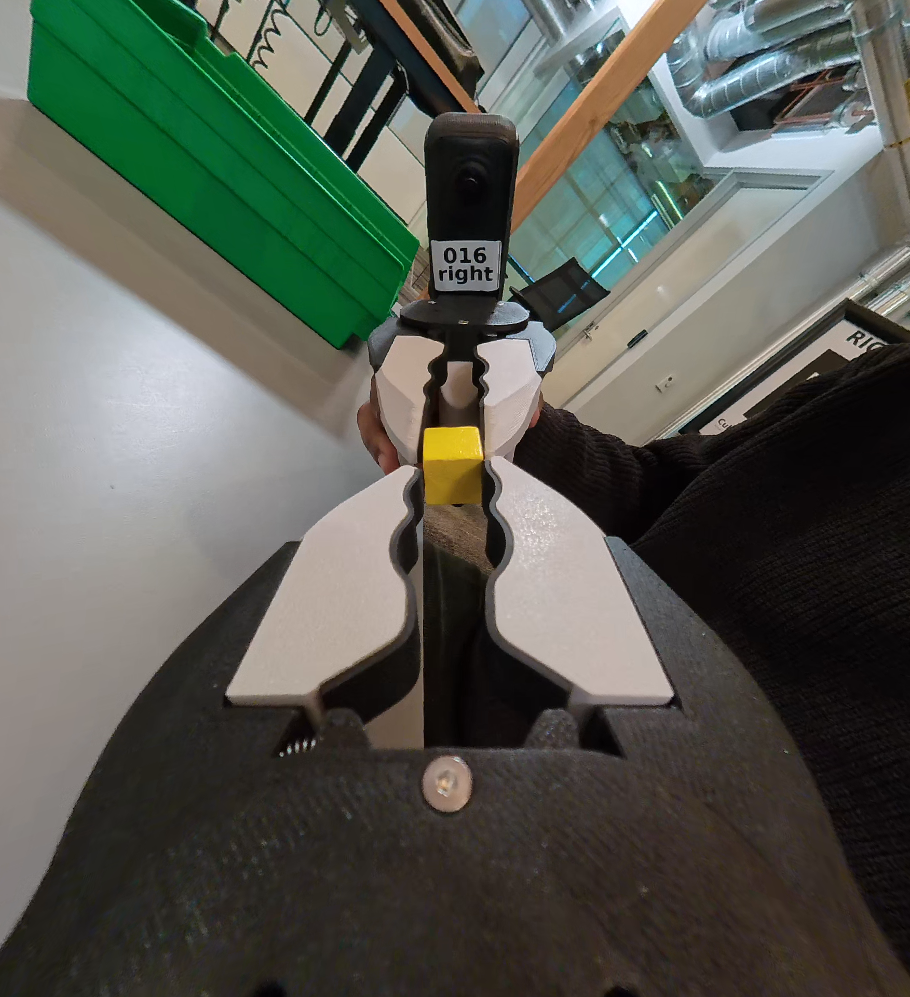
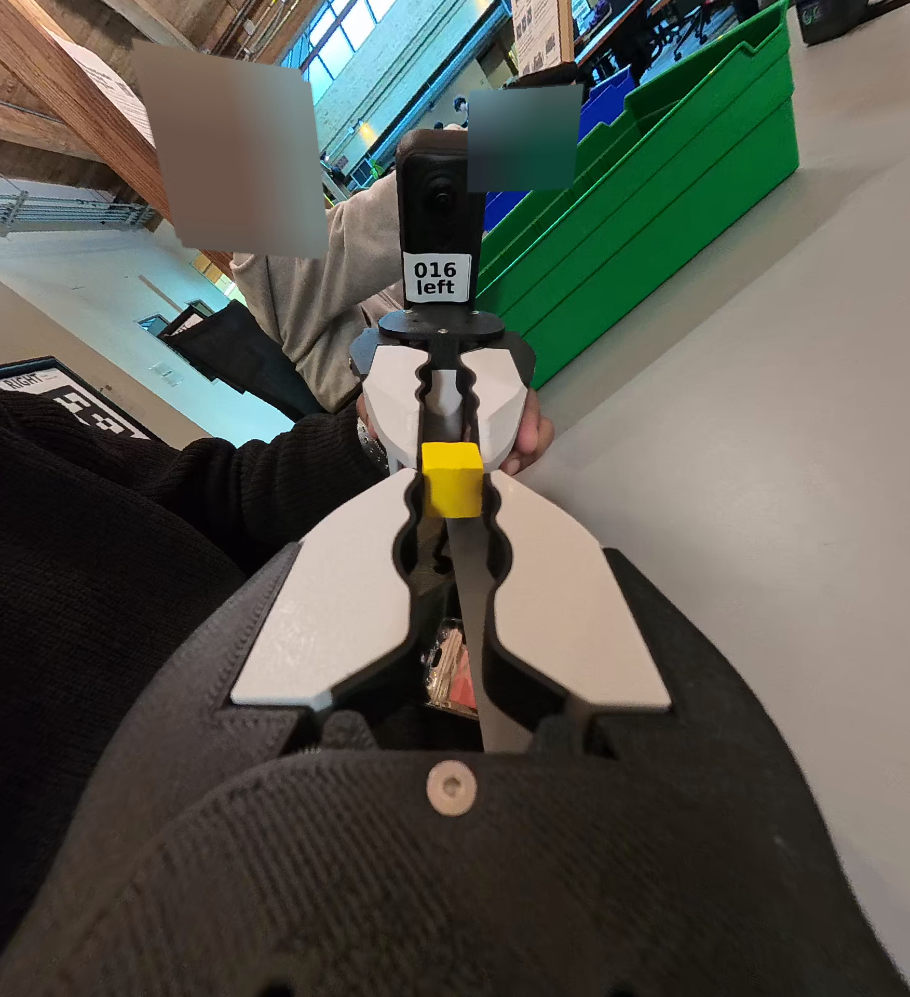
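A small yellow cube (image 1: 452, 469) is held in the air between two grippers that point tip to tip. My left gripper (image 1: 452, 477) has its white fingers closed on the cube's near half. My right gripper (image 1: 452, 445) faces it, and its white fingers close on the far half. In the right wrist view the same cube (image 2: 451, 483) sits between my right gripper's tips (image 2: 451, 488) and the left gripper's tips (image 2: 450, 453). Each gripper carries a black camera with a white label. A hand holds each one.
A green plastic bin (image 1: 215, 178) stands on the grey table (image 1: 91, 431); the bin (image 2: 657, 226) and the table (image 2: 738, 485) also show in the right wrist view. A black knit sleeve (image 1: 765, 539) fills one side. A person in a beige hoodie (image 2: 323, 302) sits beyond.
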`<action>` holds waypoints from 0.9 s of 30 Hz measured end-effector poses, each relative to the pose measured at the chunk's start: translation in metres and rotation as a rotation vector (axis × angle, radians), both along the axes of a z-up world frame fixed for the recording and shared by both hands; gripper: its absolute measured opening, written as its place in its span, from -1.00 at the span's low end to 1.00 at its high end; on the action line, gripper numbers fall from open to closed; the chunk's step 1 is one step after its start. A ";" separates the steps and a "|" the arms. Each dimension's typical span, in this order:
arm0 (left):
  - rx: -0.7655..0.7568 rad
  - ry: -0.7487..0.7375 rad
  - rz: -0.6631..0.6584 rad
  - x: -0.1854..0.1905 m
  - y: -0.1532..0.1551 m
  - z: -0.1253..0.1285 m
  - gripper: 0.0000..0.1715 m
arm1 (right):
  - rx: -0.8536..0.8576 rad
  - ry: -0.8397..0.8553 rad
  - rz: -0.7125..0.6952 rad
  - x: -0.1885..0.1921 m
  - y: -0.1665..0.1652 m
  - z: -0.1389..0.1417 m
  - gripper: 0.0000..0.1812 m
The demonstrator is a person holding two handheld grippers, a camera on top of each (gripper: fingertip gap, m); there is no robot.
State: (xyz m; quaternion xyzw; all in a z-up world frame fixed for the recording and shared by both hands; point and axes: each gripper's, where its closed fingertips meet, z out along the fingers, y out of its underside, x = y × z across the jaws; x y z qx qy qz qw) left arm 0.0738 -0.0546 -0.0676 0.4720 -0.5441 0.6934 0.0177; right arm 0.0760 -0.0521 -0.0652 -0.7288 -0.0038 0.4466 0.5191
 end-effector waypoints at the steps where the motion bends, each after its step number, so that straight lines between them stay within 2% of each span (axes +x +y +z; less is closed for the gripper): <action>1: 0.000 0.000 -0.001 0.000 0.000 0.000 -0.75 | 0.002 -0.001 0.000 0.000 0.000 0.000 -0.76; 27: -0.030 0.009 -0.011 -0.001 0.000 0.001 -0.75 | -0.004 0.015 0.007 0.000 0.000 0.000 -0.77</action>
